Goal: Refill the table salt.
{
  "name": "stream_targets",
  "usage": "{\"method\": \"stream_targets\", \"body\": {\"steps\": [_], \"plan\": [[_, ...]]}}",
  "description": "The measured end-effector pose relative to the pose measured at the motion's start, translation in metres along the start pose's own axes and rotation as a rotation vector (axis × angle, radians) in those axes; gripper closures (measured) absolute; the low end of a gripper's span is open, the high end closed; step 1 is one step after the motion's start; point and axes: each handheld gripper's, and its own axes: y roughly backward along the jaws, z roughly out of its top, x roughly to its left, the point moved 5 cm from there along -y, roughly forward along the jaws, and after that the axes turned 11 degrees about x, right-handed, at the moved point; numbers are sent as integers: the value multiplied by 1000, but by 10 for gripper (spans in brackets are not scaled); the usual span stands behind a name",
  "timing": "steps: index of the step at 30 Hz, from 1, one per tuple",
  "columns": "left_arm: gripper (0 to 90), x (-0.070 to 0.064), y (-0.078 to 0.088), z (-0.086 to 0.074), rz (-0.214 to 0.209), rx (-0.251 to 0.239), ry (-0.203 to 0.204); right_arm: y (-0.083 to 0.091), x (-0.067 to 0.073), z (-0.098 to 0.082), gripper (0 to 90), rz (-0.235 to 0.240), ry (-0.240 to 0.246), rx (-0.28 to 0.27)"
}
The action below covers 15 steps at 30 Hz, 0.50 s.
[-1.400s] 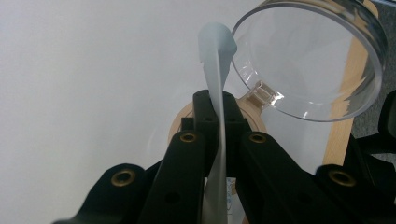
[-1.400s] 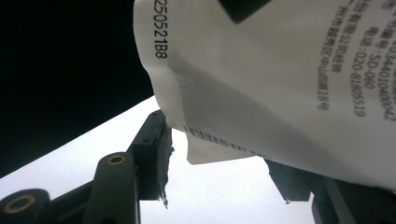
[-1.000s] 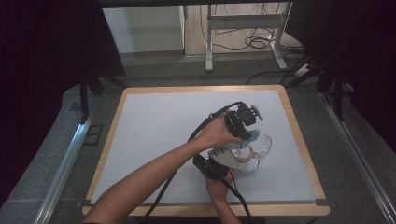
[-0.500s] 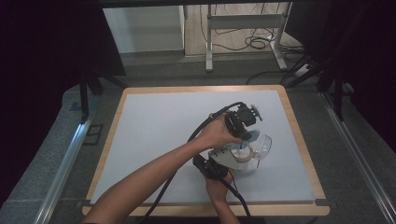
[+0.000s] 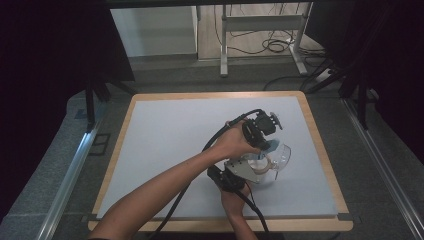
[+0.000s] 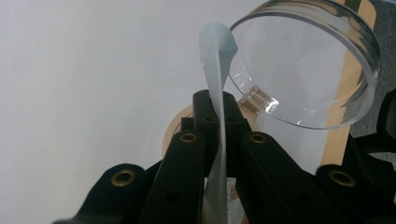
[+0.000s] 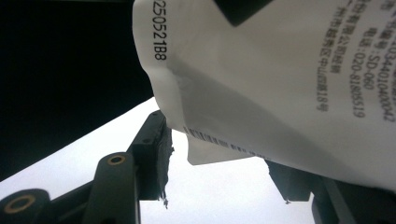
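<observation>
My left gripper [image 5: 266,140] [image 6: 219,100] is shut on a thin pale packet [image 6: 215,60] [image 5: 273,146], pinched edge-on between its jaws. The packet's far end curls up beside the rim of a clear round container [image 6: 303,60] [image 5: 281,157] on the right half of the table. In the right gripper view the same white packet [image 7: 280,84], printed with black text, hangs just over my right gripper [image 7: 219,149] [image 5: 252,170]. Its jaws stand apart with pale table between them. Whether its pads touch the container I cannot tell.
A tan ring [image 5: 256,166] [image 6: 170,135] lies under the left jaws, next to the container. The grey mat [image 5: 170,145] has a wooden border [image 5: 315,135]. Black cables [image 5: 220,137] trail from both grippers. A metal stand and floor cables [image 5: 265,45] sit beyond the table.
</observation>
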Motion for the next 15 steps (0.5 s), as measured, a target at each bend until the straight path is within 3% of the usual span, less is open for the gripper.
{"method": "stream_targets", "body": {"steps": [15], "plan": [[898,-1,0,2,-1,2,-2,1,-1,1,457,-1,-3,-1]]}}
